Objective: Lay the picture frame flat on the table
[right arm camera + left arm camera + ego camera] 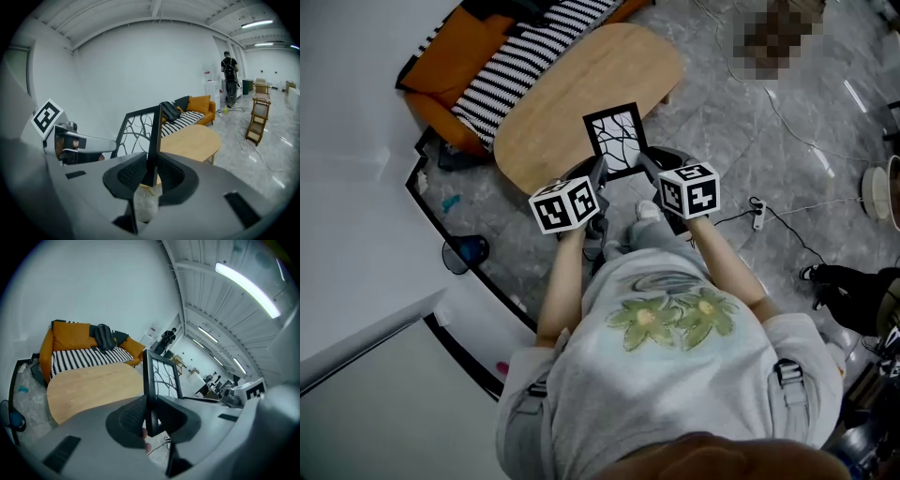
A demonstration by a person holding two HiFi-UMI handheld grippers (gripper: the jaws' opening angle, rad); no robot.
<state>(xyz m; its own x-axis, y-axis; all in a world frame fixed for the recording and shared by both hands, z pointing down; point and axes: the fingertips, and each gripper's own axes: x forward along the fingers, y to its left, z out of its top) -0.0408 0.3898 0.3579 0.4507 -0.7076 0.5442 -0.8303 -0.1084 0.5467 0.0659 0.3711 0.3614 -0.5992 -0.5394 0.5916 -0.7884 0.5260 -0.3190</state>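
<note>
- The picture frame point(614, 139) is being held at the near end of the oval wooden table point(572, 94), gripped from both sides and not lying flat.
- It is showing a thin black border around a white panel crossed by black, branch-like curving lines.
- In the head view its face is tilting up toward the camera, with its top edge on the far side. In the two gripper views it is standing edge-on between the pads.
- The left gripper point(602, 172) is clamping the frame's left edge. In the left gripper view the jaws point(151, 416) are sitting narrow, with the ribbed pads pressing on the black border of the frame point(161, 378).
- The right gripper point(645, 164) is clamping the frame's right edge. In the right gripper view the jaws point(151, 171) are likewise sitting narrow, pinching the border of the frame point(138, 131) near its lower corner.
- Whether the frame's lower edge is touching the tabletop point(89, 387) cannot be told.
- An orange sofa point(478, 56) with a black-and-white striped cover is standing at the table's far left, next to the white wall.
</note>
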